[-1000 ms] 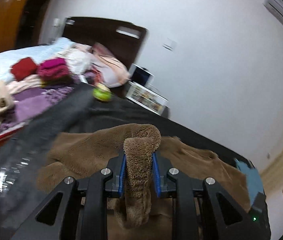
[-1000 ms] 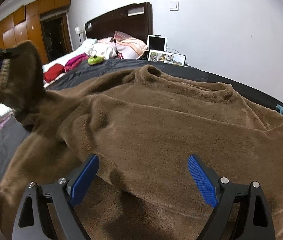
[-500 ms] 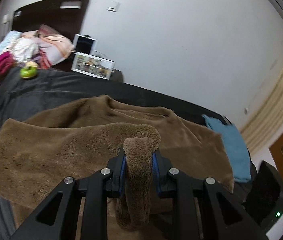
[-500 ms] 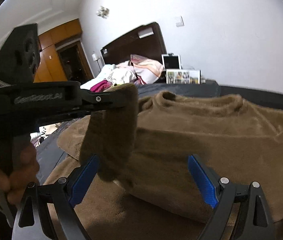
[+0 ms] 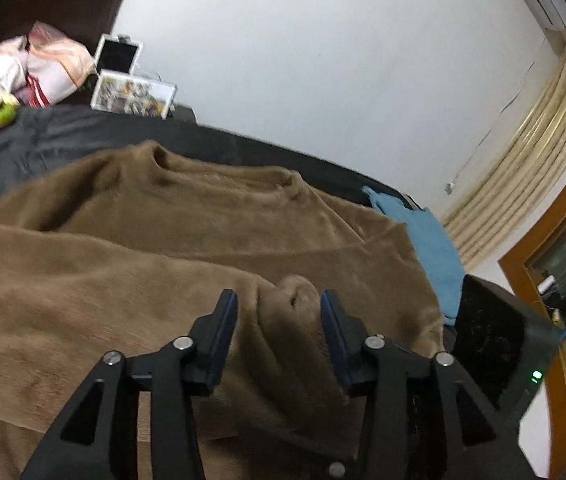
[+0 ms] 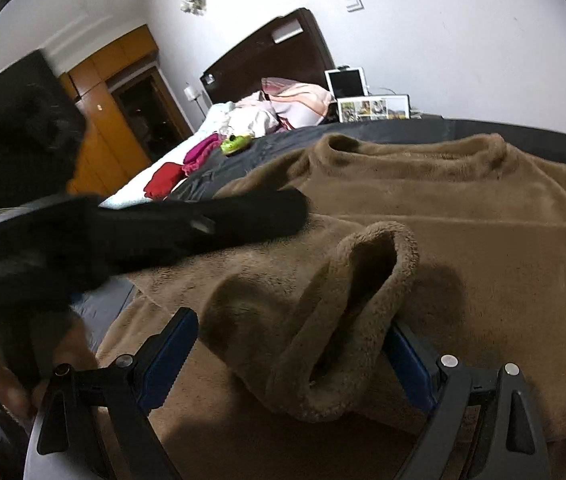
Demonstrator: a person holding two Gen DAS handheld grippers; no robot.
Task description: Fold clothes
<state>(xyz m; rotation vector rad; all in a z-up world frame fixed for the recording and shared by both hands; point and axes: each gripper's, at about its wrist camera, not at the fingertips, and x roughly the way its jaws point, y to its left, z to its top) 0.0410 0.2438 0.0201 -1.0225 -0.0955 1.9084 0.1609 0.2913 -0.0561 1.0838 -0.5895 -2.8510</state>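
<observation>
Brown fleece sweater [image 5: 187,248] lies spread on the dark bed [image 5: 63,136], its sleeve cuff [image 5: 295,300] folded across the body as the left gripper [image 5: 279,320] opens to release it, the right gripper [image 6: 287,356] open at five o'clock.

left claw [image 5: 279,322]: black frame, blue pads, silver screws | right claw [image 6: 289,350]: same; green LED

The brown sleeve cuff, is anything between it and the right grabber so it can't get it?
Nothing visible is in the way. The cuff lies on the brown sweater right between the open pads of the right gripper. The left gripper, jaws opening, has nothing between them and sits off to the side.
</observation>
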